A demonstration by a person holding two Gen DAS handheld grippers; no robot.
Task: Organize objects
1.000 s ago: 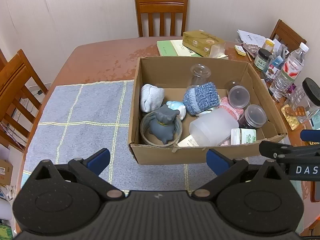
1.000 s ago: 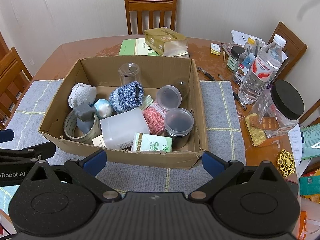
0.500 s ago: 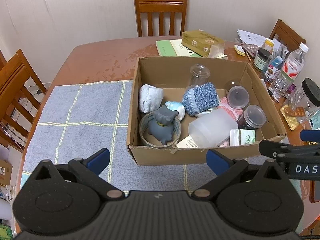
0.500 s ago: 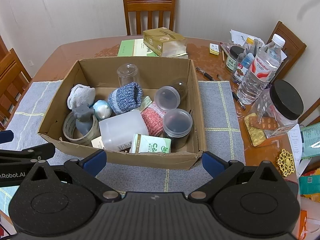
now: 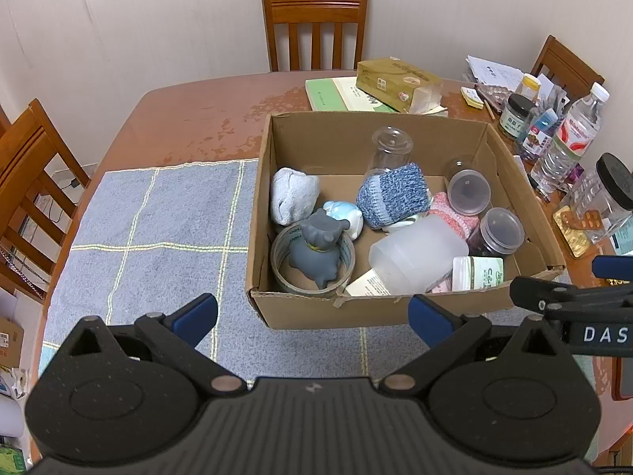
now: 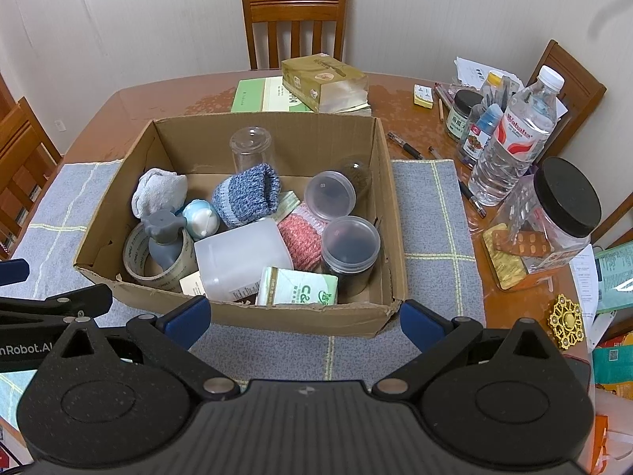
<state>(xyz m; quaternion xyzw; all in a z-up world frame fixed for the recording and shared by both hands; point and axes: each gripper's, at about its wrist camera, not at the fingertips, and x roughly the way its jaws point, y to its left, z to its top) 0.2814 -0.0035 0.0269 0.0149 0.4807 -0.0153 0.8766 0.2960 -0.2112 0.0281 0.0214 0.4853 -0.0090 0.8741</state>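
A cardboard box [image 5: 304, 314] [image 6: 300, 318] stands on a grey checked mat [image 5: 158, 221]. It holds a grey toy dog [image 5: 316, 251] in a tape roll [image 6: 138, 261], a white sock ball [image 5: 292, 196], a blue knit sock [image 6: 247, 194], a pink sock [image 6: 300, 237], a frosted white container [image 5: 415, 257], a green-white pack [image 6: 300, 287], lidded jars [image 6: 350, 245] and a clear cup [image 6: 251, 148]. My left gripper [image 5: 312, 314] is open in front of the box's near wall. My right gripper [image 6: 304, 316] is open there too, empty.
On the brown table behind the box lie a green book [image 6: 265, 95] and a gold tissue box [image 6: 324, 81]. A water bottle [image 6: 514, 138], small jars, pens, pill packs and a black-lidded jar [image 6: 554, 213] crowd the right side. Wooden chairs [image 5: 314, 25] surround the table.
Both views shift very slightly toward the box; nothing in the box moved and both grippers stay open.
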